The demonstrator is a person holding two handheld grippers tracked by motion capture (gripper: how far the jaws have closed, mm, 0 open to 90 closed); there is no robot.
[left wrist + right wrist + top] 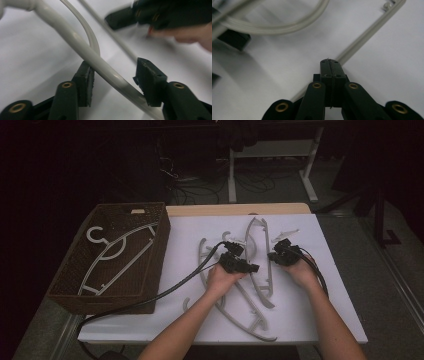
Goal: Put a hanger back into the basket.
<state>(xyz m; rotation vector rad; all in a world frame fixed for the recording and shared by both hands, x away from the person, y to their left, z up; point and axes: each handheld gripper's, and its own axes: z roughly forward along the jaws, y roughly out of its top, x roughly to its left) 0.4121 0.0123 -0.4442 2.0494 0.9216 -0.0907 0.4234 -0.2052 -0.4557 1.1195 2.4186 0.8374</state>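
Both our forearms reach in from below, hands close together. Our left tool (239,261) has its jaws partly apart, a gap showing between them. Our right tool (283,254) has its jaws pressed flat together.

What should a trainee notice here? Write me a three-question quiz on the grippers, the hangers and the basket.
1. True or false: the right gripper has its jaws wide open.
2. What passes between the left gripper's jaws? A) a pale hanger arm B) a black cable C) nothing
3. How many hangers lie in the wicker basket?

Key: 1 false, the jaws are shut together. 2 A. 3 one, the white hanger.
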